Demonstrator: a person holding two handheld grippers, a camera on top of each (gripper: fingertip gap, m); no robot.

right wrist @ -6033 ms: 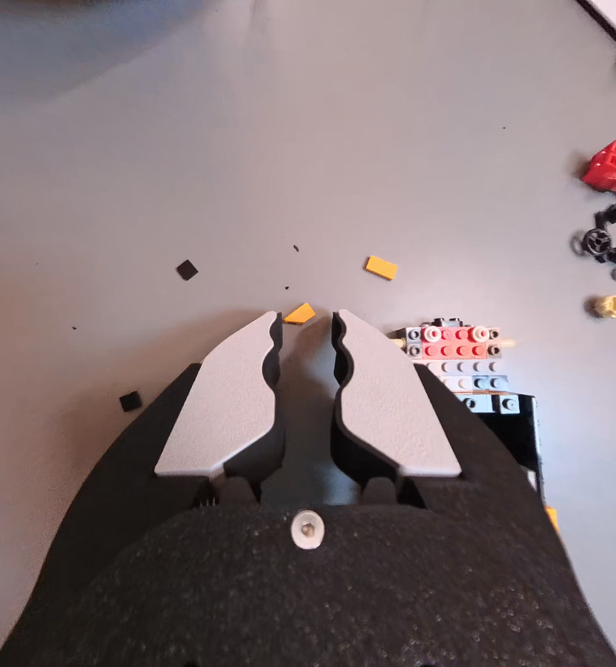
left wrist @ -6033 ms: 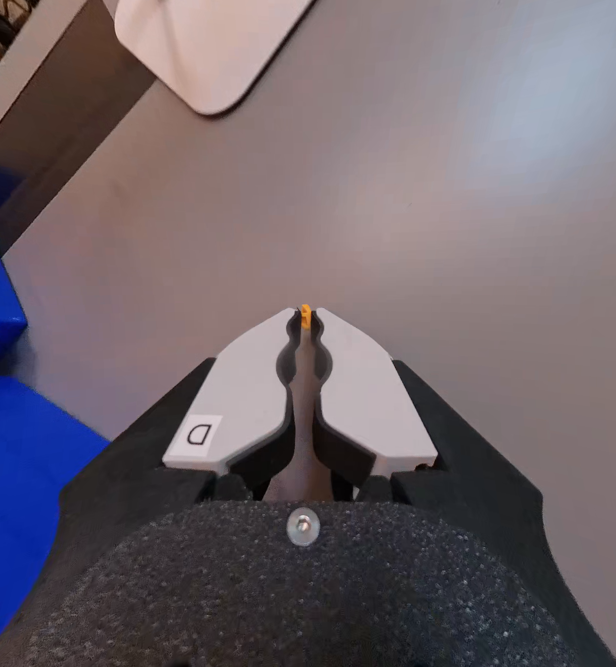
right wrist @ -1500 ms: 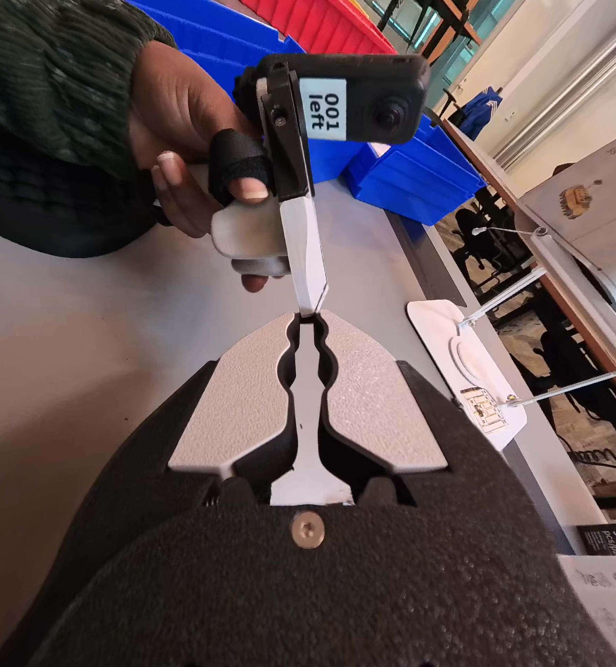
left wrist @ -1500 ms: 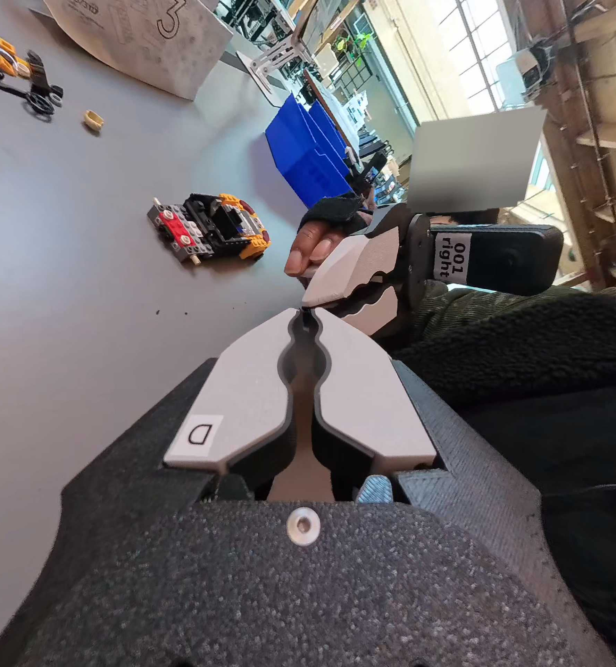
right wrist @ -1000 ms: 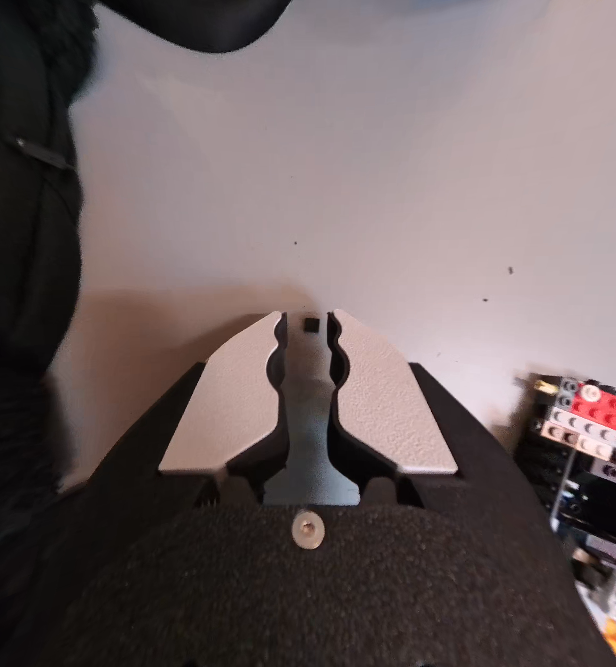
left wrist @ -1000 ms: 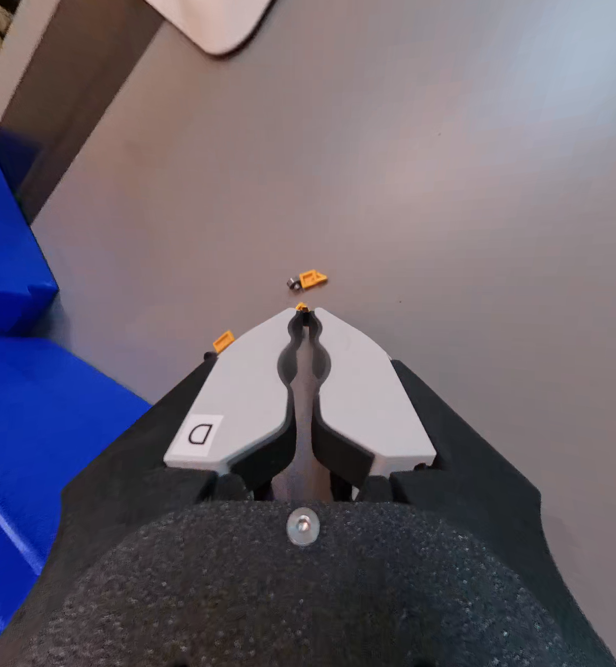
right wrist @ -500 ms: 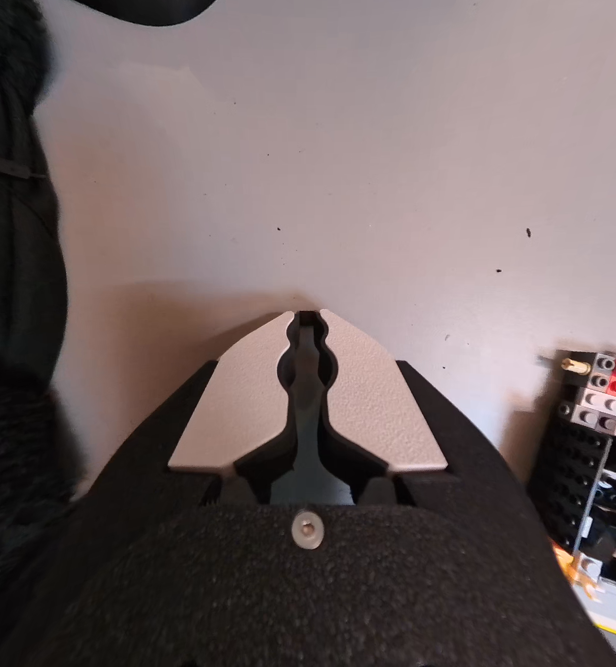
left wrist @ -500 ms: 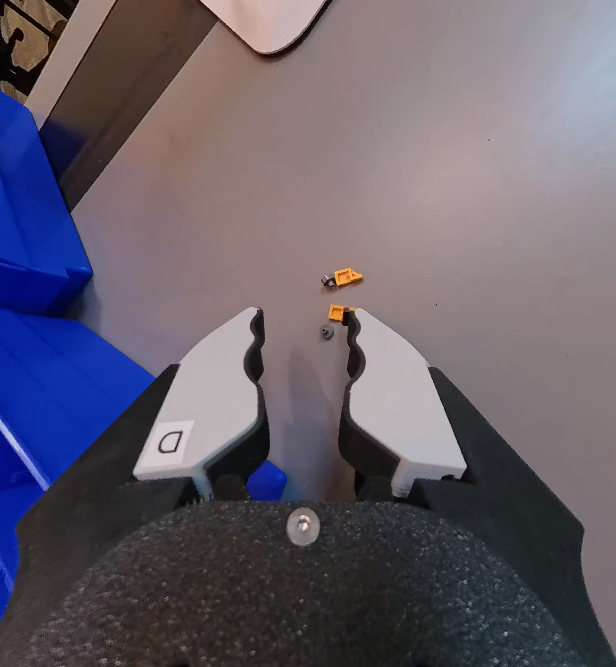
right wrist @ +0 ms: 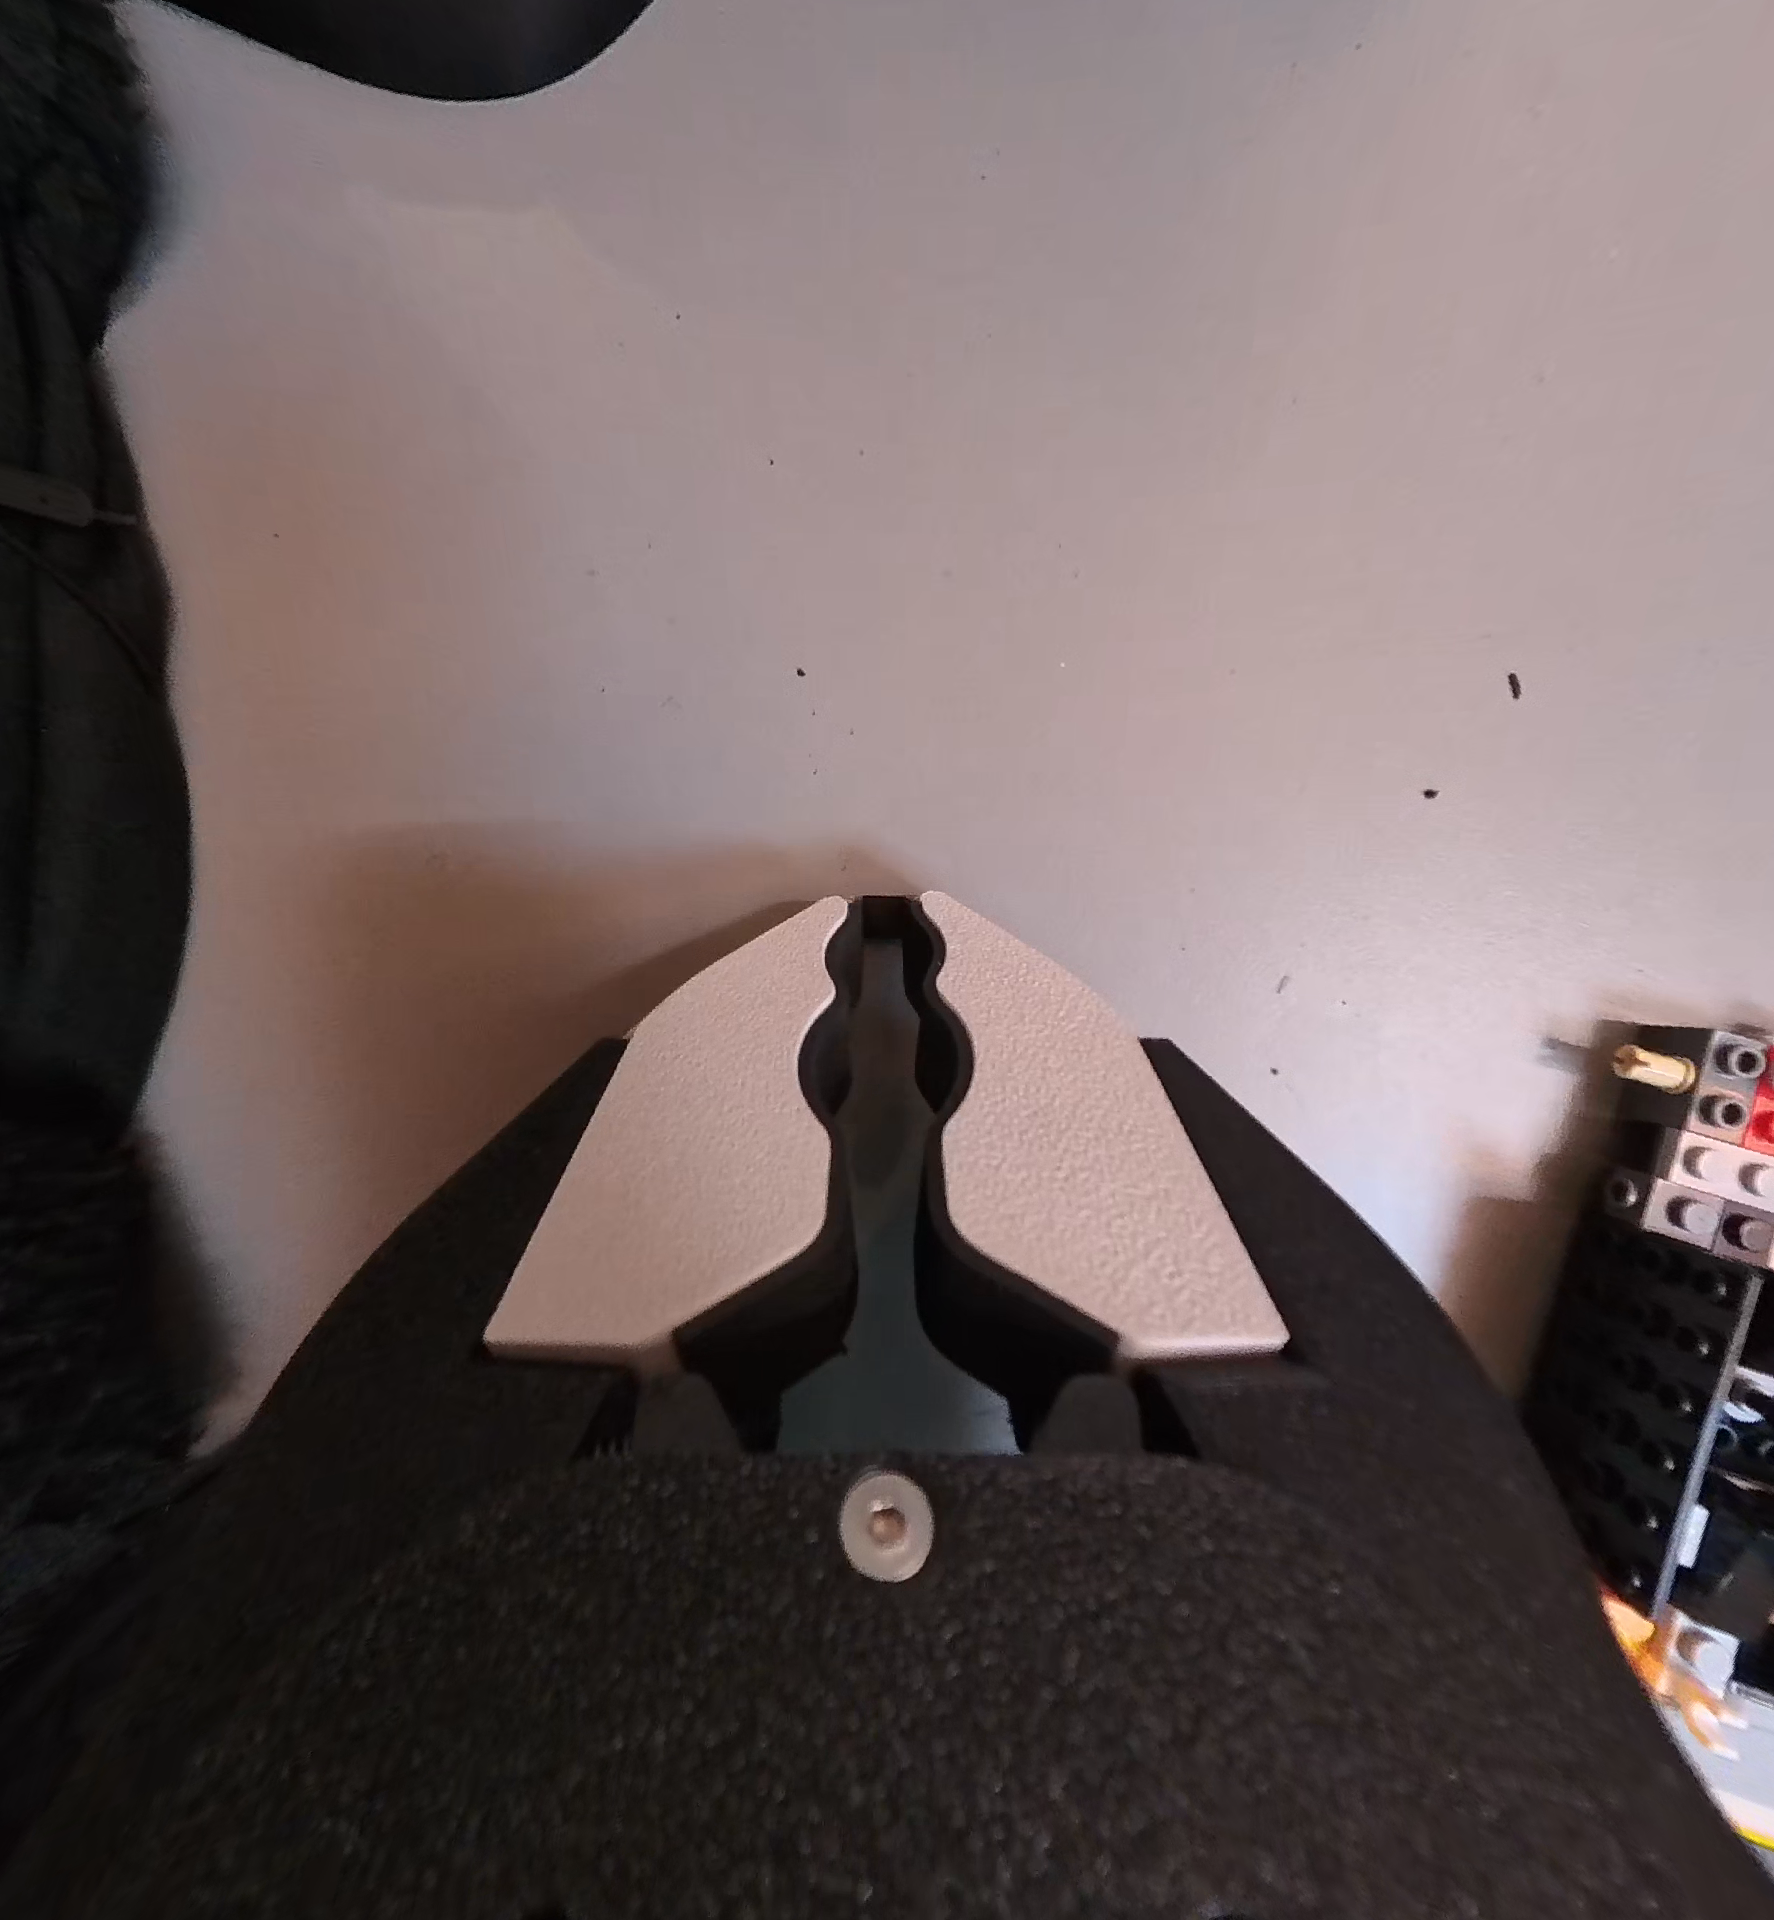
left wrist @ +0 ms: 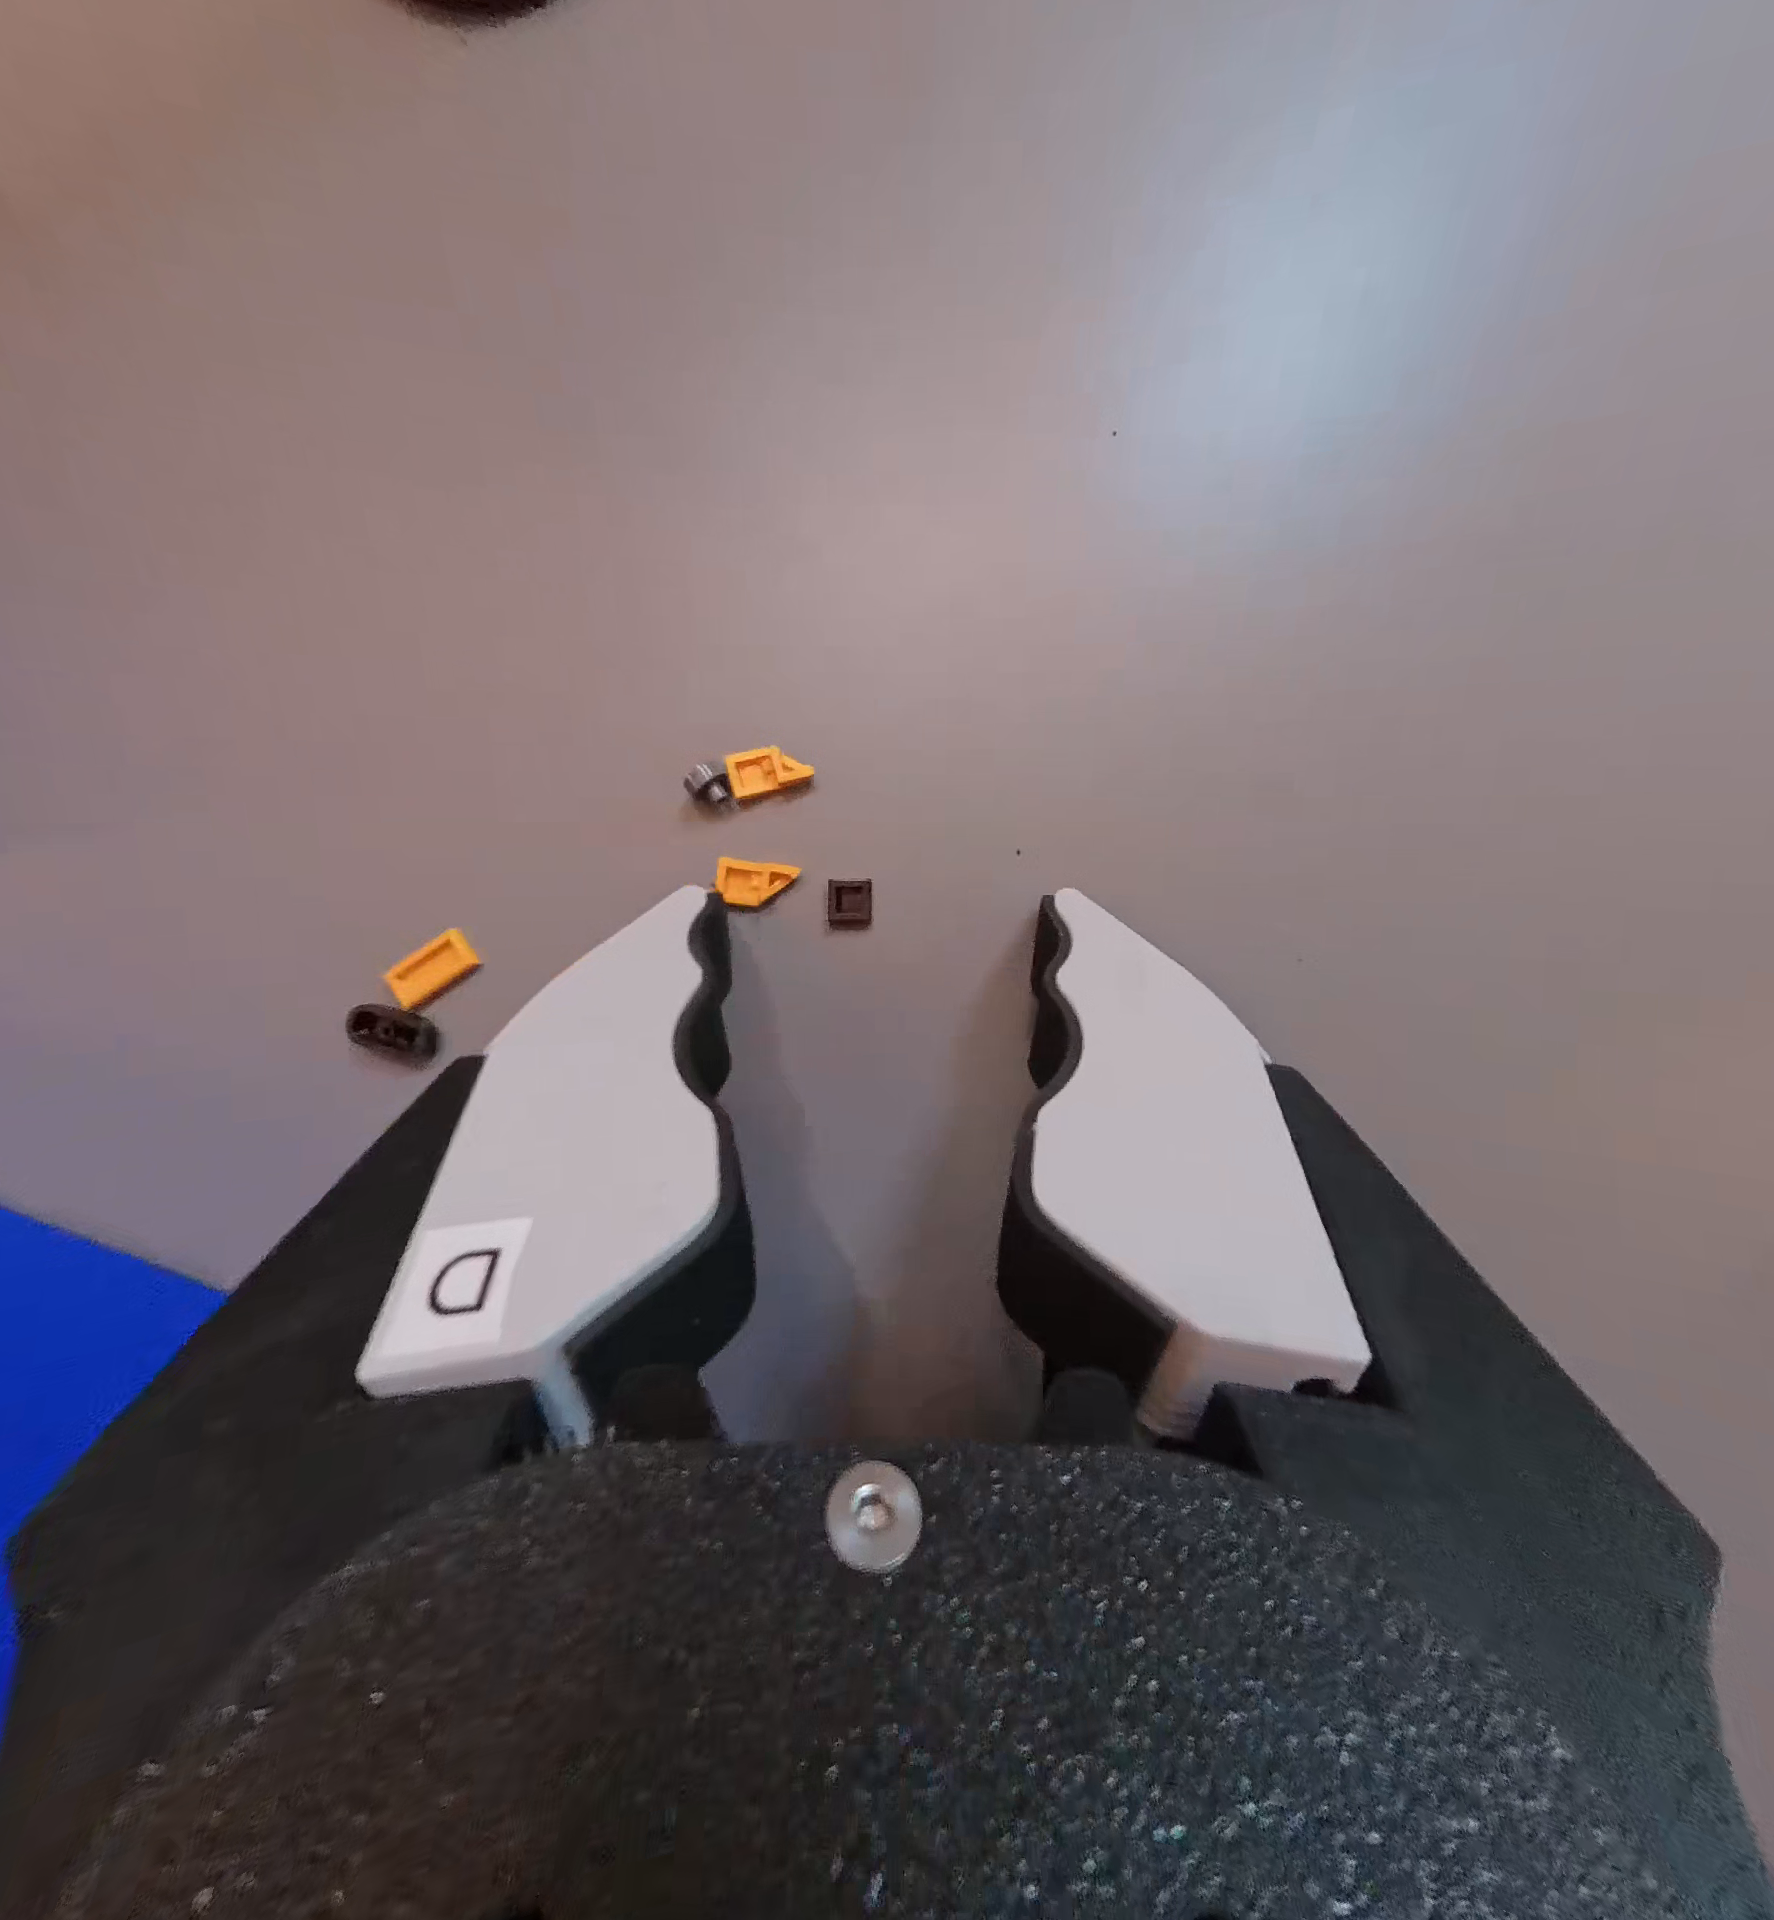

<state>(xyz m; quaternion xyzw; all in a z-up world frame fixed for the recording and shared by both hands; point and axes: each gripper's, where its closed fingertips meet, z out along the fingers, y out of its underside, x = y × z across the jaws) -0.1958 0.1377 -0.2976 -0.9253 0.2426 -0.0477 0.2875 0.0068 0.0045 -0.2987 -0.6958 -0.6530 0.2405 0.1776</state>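
Left wrist view: the left claw (left wrist: 878, 904) is spread wide and bare over the grey bench (left wrist: 1070, 468), a small black square tile (left wrist: 849, 902) just ahead between its tips, an orange wedge piece (left wrist: 753, 881) at its left tip. The right claw (right wrist: 888, 914) pinches a small black piece (right wrist: 883, 916); a brick model (right wrist: 1735, 1299) lies toward the bench's right.

Both cameras ride on the hand-held tools, each looking forward and steeply down along its own fingers at the grey surface (left wrist: 966, 416) from close above. The left wrist view faces a scatter of small orange and black pieces (left wrist: 753, 881) just past its claw (left wrist: 878, 904). The right wrist view hangs nearer still, a brick model (right wrist: 1735, 1195) at its right edge and a dark sleeve (right wrist: 21, 623) at its left. Only the surface shows in both.
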